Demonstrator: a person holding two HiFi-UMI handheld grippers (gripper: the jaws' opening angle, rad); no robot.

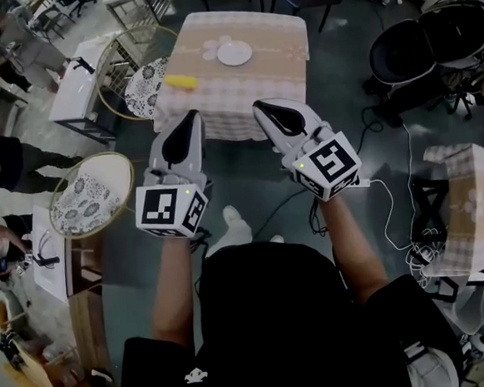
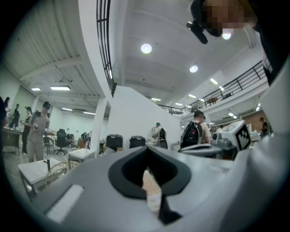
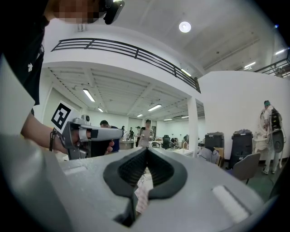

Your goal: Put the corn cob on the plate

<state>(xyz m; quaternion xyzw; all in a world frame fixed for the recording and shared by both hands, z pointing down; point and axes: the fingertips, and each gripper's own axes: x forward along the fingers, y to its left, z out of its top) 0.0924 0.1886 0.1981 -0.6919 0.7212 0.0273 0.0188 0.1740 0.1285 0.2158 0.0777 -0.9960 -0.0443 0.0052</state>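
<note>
Two empty grippers, jaws together: left gripper (image 1: 192, 117), right gripper (image 1: 261, 107); approach step; corn cob (image 1: 181, 82) well ahead, plate (image 1: 234, 53) beyond; next: close distance, open jaws

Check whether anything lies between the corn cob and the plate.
Nothing visible does. The corn cob lies near the table's left edge and the plate further in, with only tablecloth between them. The left gripper and right gripper are short of the table, shut and empty.
</note>
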